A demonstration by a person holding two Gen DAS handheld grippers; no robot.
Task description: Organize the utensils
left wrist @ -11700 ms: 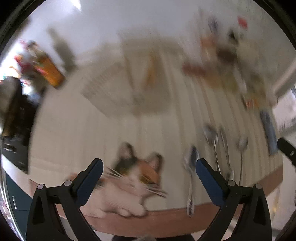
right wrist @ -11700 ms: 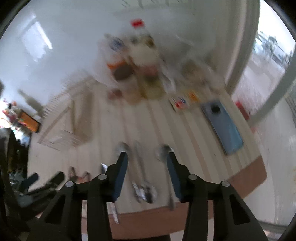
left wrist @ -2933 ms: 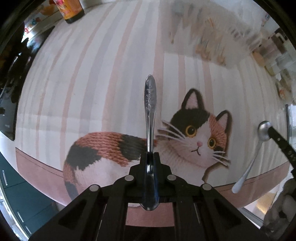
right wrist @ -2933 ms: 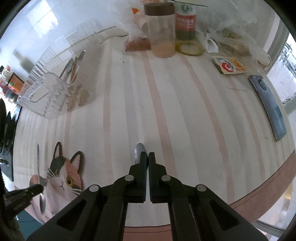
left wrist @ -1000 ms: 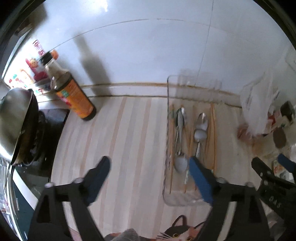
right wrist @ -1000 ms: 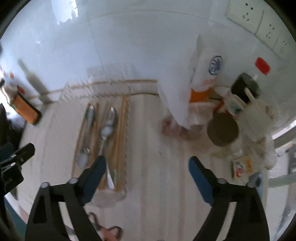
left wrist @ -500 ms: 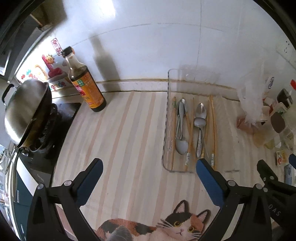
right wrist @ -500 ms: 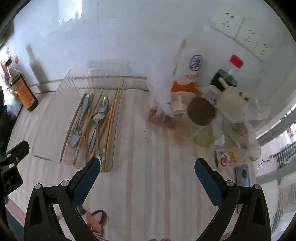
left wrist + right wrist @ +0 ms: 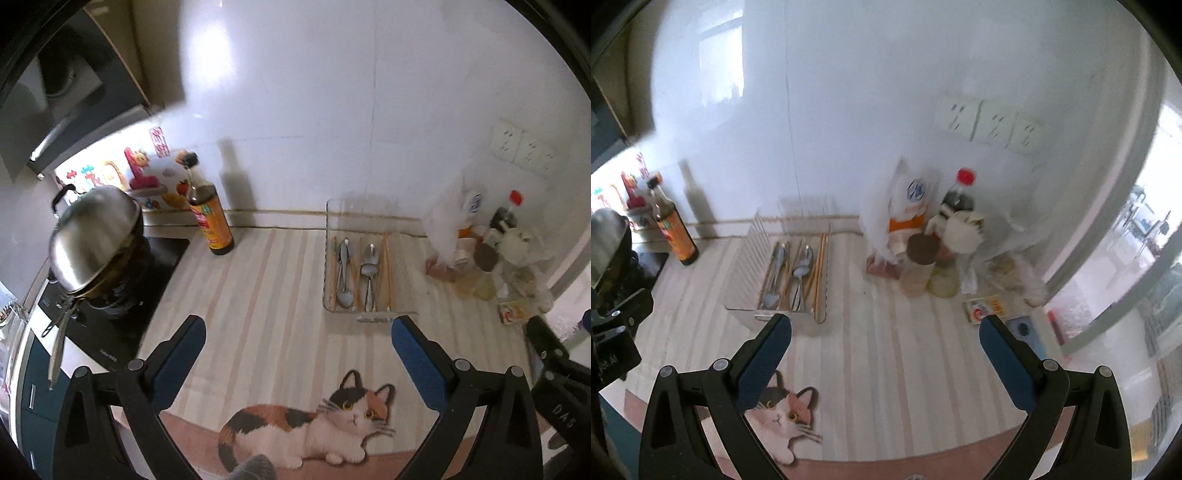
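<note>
While both hand-held grippers, left point(image 9: 297, 349) and right point(image 9: 884, 343), gape empty, clear ribbed plastic tray point(image 9: 750, 258) of steel spoons point(image 9: 799, 275) lies ahead, handles lengthwise, nearer left.

Home kitchen: cooktop point(image 9: 122, 295), lidded pot point(image 9: 92, 236), sauce bottle point(image 9: 210, 221).

Soft daylight, wall point(image 9: 332, 110) glare, blurred fisheye edges

Both wrist views downward, sharing tray point(image 9: 328, 254)
</note>
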